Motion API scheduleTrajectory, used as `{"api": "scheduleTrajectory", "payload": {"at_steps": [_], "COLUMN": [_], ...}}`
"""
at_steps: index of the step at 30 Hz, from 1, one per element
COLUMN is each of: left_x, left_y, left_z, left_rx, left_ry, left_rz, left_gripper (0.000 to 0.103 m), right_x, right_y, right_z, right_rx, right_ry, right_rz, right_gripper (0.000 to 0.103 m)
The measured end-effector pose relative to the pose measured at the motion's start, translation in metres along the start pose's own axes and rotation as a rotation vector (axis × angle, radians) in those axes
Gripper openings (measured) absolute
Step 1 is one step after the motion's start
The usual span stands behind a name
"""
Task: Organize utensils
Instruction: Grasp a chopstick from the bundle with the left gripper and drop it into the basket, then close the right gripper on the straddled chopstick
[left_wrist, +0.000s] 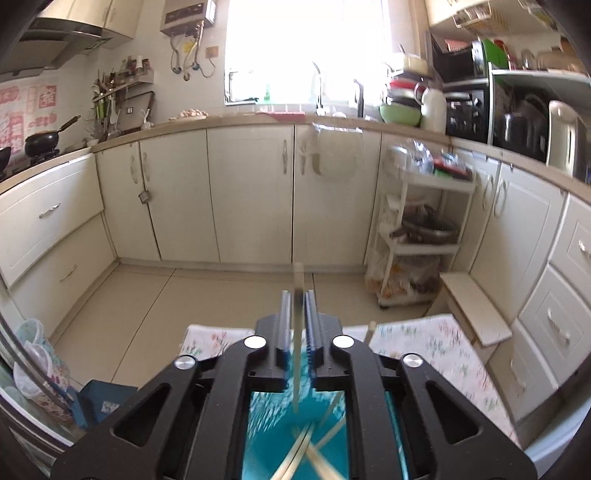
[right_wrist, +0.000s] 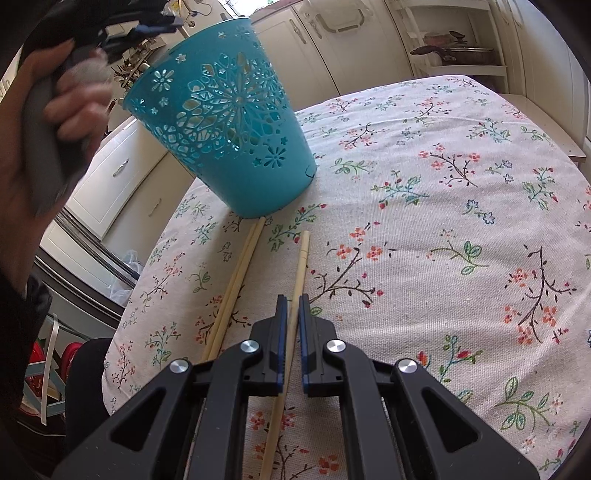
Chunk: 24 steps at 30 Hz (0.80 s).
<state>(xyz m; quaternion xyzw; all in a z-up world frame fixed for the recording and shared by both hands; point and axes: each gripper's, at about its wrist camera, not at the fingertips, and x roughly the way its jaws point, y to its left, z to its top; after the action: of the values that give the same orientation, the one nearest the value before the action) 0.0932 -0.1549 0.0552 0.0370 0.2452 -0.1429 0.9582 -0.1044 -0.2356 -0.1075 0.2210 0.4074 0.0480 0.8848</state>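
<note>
Chopsticks are pale wood, long and thin, squared at the thick end. One chopstick (right_wrist: 295, 295) lies on the floral tablecloth (right_wrist: 424, 229) over the tabletop, running between the fingers of the right tool (right_wrist: 290, 299); the fingers sit close on either side of it with slim gaps, so cannot tell if they actually pinch it. Two more chopsticks (right_wrist: 236, 280) lie side by side just left of it, their far ends reaching the foot of the teal cup (right_wrist: 229, 122).

Cup is a perforated plastic holder with flower cutouts, tilted, base edge on the cloth, standing near the left edge of the tabletop. In the left wrist view its inside (left_wrist: 266, 417) shows below the left tool (left_wrist: 297, 295), with several chopsticks (left_wrist: 306, 454) crossed at the bottom. Left tool is clamped on a blurred upright chopstick (left_wrist: 297, 321), which points down into the cup. The person's left hand (right_wrist: 62, 122) shows at the right view's upper left, gripping the handle.
</note>
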Motion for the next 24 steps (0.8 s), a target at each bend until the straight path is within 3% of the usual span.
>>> {"api": "scheduleTrajectory", "payload": {"at_steps": [4, 10, 12, 15, 18, 21, 24], "left_x": [-0.031, -0.079, -0.083, -0.071, -0.053, -0.039, -0.032], "left_y": [0.017, 0.062, 0.076, 0.090, 0.096, 0.096, 0.091], "left_z": [-0.020, -0.072, -0.093, -0.133, -0.161, -0.176, -0.184], "left_rx": [0.010, -0.009, -0.014, -0.005, -0.013, -0.009, -0.006], "left_ry": [-0.016, -0.032, -0.007, 0.101, 0.194, 0.226, 0.236], "left_rz": [0.059, 0.192, 0.229, 0.247, 0.220, 0.200, 0.176], "left_gripper": [0.055, 0.080, 0.083, 0.083, 0.083, 0.083, 0.083], "right_x": [-0.001, 0.000, 0.000, 0.000, 0.002, 0.005, 0.005], "right_y": [0.002, 0.008, 0.016, 0.026, 0.037, 0.047, 0.044], "right_z": [0.000, -0.001, -0.002, -0.005, -0.009, -0.014, -0.014], "right_rx": [-0.012, -0.040, -0.079, -0.137, -0.210, -0.296, -0.288], "right_ry": [-0.003, -0.004, 0.002, 0.011, 0.010, 0.002, -0.002], "right_rz": [-0.002, -0.026, -0.049, -0.093, -0.164, -0.242, -0.263], "right_gripper": [0.008, 0.010, 0.015, 0.024, 0.024, 0.019, 0.011]}}
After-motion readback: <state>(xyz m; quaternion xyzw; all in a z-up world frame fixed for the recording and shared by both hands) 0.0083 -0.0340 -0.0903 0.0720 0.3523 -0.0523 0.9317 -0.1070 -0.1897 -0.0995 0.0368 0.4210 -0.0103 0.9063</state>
